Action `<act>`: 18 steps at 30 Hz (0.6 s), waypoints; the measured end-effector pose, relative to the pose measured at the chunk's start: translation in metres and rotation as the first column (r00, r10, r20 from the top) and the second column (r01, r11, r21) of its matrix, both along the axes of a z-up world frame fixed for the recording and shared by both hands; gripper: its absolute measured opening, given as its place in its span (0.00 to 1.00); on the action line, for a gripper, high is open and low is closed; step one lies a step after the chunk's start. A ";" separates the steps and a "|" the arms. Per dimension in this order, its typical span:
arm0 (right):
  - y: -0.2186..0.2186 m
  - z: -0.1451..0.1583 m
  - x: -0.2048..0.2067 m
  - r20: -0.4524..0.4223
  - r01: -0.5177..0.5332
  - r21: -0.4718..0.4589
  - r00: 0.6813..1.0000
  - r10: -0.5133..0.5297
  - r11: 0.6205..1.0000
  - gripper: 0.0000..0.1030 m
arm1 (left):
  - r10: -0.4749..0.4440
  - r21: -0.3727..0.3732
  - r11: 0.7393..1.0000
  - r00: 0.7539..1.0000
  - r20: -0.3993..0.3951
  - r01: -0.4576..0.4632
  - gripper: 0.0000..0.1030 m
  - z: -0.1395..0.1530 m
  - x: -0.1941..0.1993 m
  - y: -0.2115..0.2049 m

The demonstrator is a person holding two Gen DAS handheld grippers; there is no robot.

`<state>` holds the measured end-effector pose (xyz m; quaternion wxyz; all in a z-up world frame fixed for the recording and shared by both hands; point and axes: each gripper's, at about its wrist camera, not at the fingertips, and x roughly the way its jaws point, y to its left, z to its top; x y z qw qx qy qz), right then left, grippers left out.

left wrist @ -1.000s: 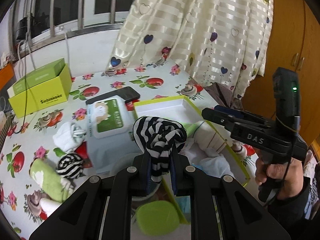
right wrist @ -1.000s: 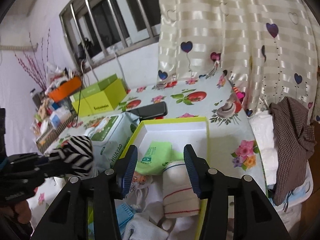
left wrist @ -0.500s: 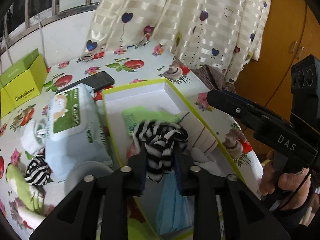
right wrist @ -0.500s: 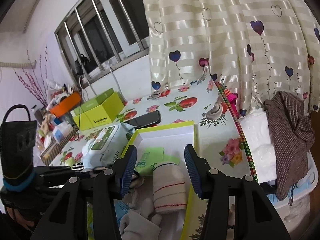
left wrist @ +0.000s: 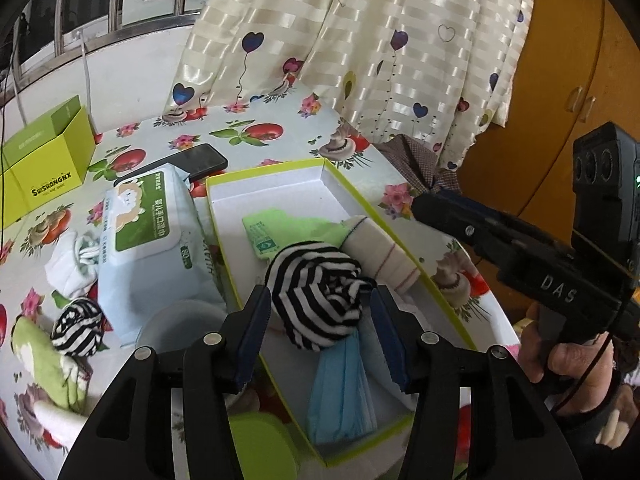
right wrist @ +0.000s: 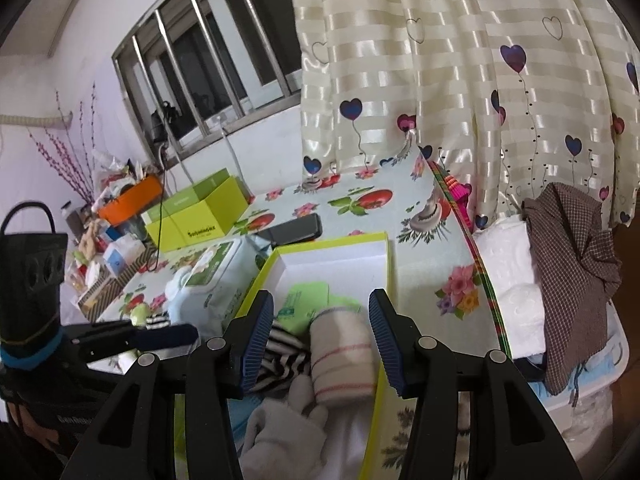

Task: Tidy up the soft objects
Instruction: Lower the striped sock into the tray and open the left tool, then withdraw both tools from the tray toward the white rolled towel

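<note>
My left gripper (left wrist: 320,336) is open, its jaws standing apart on either side of a black-and-white striped sock ball (left wrist: 320,298) that lies in the lime-edged white box (left wrist: 280,196). The box also holds a green packet (left wrist: 288,228), a cream rolled sock (left wrist: 380,252) and a blue face mask (left wrist: 344,392). My right gripper (right wrist: 320,344) is open and empty above the box's near end, over the cream rolled sock (right wrist: 344,356); the striped ball (right wrist: 280,356) lies at its left. A second striped ball (left wrist: 78,328) and a green sock (left wrist: 44,364) lie on the table.
A wet-wipes pack (left wrist: 148,240) lies left of the box, with a black phone (left wrist: 188,164) behind it and a lime carton (left wrist: 44,160) at far left. White socks (left wrist: 72,264) lie beside the wipes. A curtain (left wrist: 360,52) hangs behind the table; a checked cloth (right wrist: 576,272) lies off its right side.
My left gripper has opened and let go of the striped sock ball, which now lies in the box. The right gripper stays open over the box.
</note>
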<state>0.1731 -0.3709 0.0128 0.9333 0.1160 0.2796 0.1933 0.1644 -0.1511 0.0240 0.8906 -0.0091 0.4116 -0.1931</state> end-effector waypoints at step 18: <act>0.042 -0.002 -0.062 -0.056 -0.076 -0.132 0.996 0.069 0.988 0.48 | 0.031 -0.060 0.998 0.999 0.039 -0.029 0.52 0.008 -0.064 0.034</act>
